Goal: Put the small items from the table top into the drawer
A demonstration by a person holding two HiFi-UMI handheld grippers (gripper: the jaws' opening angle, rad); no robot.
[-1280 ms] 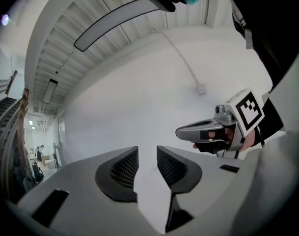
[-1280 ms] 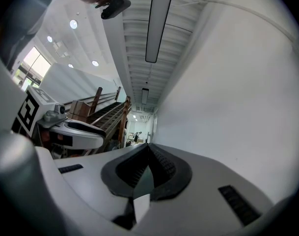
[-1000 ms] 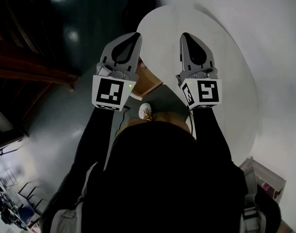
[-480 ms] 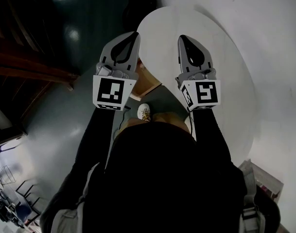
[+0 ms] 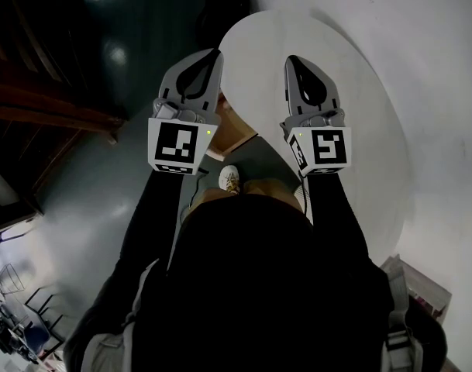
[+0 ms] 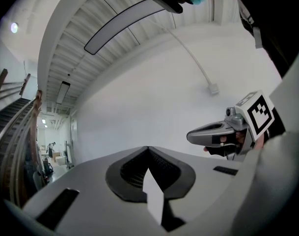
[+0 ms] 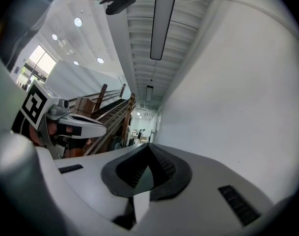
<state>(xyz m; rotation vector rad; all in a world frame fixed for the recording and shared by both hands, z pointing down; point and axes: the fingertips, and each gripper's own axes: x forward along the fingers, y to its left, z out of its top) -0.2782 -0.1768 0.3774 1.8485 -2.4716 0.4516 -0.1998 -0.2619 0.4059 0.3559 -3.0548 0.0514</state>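
My left gripper (image 5: 213, 53) and right gripper (image 5: 291, 59) are held side by side at chest height, pointing away from me, each with its marker cube toward me. Both are shut with nothing between the jaws. In the left gripper view its jaws (image 6: 148, 148) meet at a point in front of a white wall, and the right gripper (image 6: 210, 133) shows beside it. In the right gripper view the closed jaws (image 7: 149, 146) face the same wall, with the left gripper (image 7: 83, 127) beside it. The white round table (image 5: 352, 107) lies below. A light wooden box-like part (image 5: 237, 132), maybe the drawer, sits under its near edge. No small items show.
A dark glossy floor (image 5: 88, 192) spreads to the left, with a wooden staircase (image 5: 42, 107) at its far side. My shoe (image 5: 230, 178) stands by the table's edge. Chairs (image 5: 18, 316) stand at the lower left and a box of things (image 5: 422, 285) at the lower right.
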